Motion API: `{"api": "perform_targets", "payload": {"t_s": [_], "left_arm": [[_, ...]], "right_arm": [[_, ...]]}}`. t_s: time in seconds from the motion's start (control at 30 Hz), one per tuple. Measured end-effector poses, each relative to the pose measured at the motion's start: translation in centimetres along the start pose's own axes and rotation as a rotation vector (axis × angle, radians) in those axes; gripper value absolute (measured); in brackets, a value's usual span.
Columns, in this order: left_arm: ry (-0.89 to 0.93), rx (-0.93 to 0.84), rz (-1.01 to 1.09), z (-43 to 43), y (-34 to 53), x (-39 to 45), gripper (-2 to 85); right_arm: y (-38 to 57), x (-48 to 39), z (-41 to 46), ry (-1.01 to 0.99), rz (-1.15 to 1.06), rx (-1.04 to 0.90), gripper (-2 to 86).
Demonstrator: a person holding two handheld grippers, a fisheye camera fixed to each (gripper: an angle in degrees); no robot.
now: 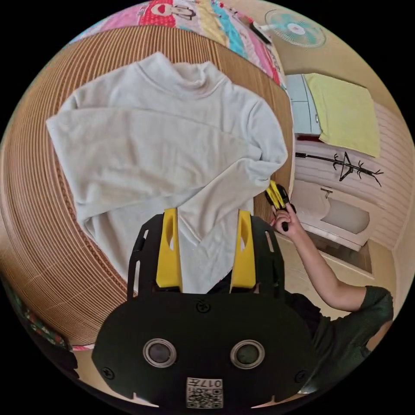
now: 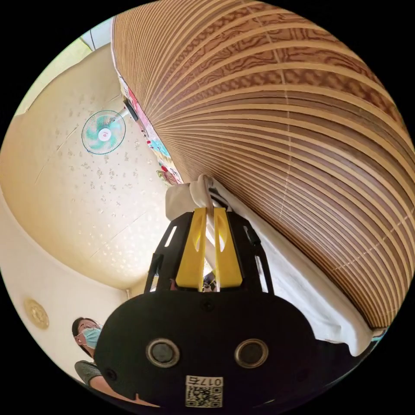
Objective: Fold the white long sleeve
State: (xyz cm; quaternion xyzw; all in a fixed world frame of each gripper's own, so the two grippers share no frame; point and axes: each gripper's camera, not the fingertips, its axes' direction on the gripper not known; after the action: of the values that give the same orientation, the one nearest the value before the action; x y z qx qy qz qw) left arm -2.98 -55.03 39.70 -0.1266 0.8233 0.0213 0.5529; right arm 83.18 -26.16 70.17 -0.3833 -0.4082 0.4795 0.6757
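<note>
Two tools: left tool agape above white long sleeve, right tool clamped on its edge.

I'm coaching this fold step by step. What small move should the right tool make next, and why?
Probably carry the pinched edge inward across the white long sleeve. The right tool is shut on cloth at the shirt's side by the mat edge, one sleeve already lies across the chest, and the left tool hovers open.

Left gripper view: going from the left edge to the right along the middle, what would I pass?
Woven mat → white long sleeve top → right gripper at its edge → white tub.
</note>
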Motion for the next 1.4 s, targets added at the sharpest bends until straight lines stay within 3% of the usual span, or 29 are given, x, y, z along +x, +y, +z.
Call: {"api": "perform_targets", "payload": {"t_s": [0.07,0.13,0.2,0.3,0.47,0.57,0.6,0.67,0.7,0.77,0.8,0.87,1.07,1.2,1.4], "left_arm": [[-0.085,-0.070,-0.034,4.4,-0.6,-1.0,13.1],[-0.149,-0.031,-0.053,5.2,-0.2,-1.1,6.2],[-0.055,-0.017,-0.042,5.6,0.2,-1.1,0.9],[-0.019,0.036,0.011,4.1,1.5,0.8,-0.4],[0.277,0.446,0.334,-9.3,6.7,7.4,-0.8],[0.286,0.533,0.489,-14.7,7.7,9.8,-0.8],[0.243,0.518,0.492,-15.0,7.4,10.0,-0.8],[-0.042,0.408,0.376,-14.1,4.9,9.4,-0.7],[-0.109,0.374,0.330,-13.6,4.2,8.9,-0.5],[-0.279,0.271,0.121,-11.8,1.9,5.8,0.0],[-0.283,0.260,0.089,-11.5,1.6,5.0,0.2],[-0.232,0.283,0.001,-11.2,1.8,2.2,2.1],[0.021,0.577,-0.359,-10.5,8.8,-4.8,12.6],[0.078,0.543,-0.363,-7.4,10.5,-5.2,13.1],[0.158,0.510,-0.128,-4.7,8.7,1.1,11.3]], "right_arm": [[-0.1,-0.1,-0.1,-0.010,0.005,0.001,2.6],[-0.2,-0.5,-0.4,0.007,0.012,0.001,2.6],[-0.4,-0.8,-0.5,0.031,0.015,-0.009,2.7],[-0.9,-1.2,-0.6,0.000,0.003,-0.052,2.7],[-0.4,-3.5,-0.8,-0.293,-0.287,-0.141,2.5],[0.3,-3.3,1.3,-0.456,-0.417,-0.298,2.0],[0.4,-2.0,2.7,-0.313,-0.343,-0.328,1.8],[0.3,1.0,4.5,0.112,-0.120,-0.332,1.3],[0.6,3.4,4.8,0.410,0.096,-0.298,1.0],[1.3,4.1,4.8,0.338,0.100,-0.239,0.9],[1.9,3.6,5.0,0.234,0.035,-0.221,0.9],[2.8,2.4,5.6,0.217,-0.051,-0.225,1.0],[5.8,-3.1,8.2,0.568,-0.359,-0.253,3.3],[5.1,-5.8,9.6,0.623,-0.431,-0.143,7.9],[1.1,-3.1,12.3,0.491,-0.199,-0.120,6.7]]}}
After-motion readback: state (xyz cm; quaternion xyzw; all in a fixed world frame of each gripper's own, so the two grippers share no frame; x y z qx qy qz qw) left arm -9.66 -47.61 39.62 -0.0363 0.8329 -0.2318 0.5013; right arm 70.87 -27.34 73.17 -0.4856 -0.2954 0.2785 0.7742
